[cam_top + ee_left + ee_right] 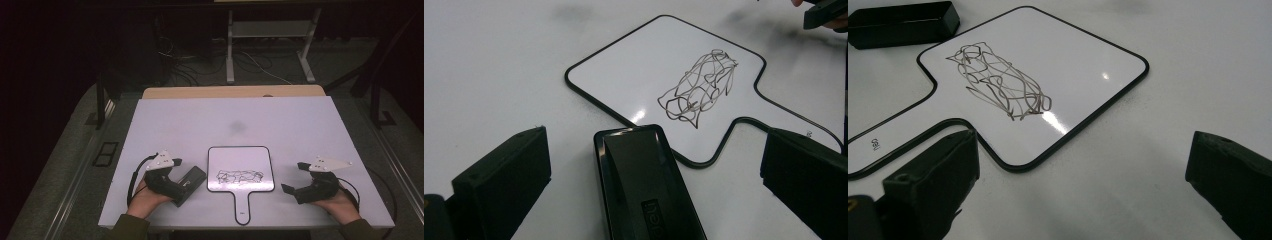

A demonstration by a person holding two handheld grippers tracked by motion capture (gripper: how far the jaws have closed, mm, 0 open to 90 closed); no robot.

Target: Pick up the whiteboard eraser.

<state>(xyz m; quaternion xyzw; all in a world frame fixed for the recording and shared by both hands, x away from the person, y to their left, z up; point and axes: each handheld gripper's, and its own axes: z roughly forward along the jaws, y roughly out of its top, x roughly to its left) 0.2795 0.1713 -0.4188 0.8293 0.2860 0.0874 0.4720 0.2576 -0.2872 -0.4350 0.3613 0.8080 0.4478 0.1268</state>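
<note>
A small whiteboard paddle (240, 160) with a black rim and a handle lies on the white table (165, 120); a dark scribble (239, 176) crosses its lower part. A black eraser (194, 179) lies just left of it. My left gripper (177, 182) is open, and in the left gripper view the eraser (644, 185) lies between its jaws with gaps on both sides. The whiteboard (644, 60) and scribble (699, 87) lie beyond. My right gripper (295, 177) stands open, right of the board, with nothing between its jaws. In the right gripper view the board (1073, 60), scribble (998, 82) and eraser (903, 22) lie ahead.
A faint grey smudge (237, 127) marks the table beyond the board. A tan board edge (230, 91) runs along the table's far side. Metal frame legs (230, 50) and cables stand on the dark floor behind.
</note>
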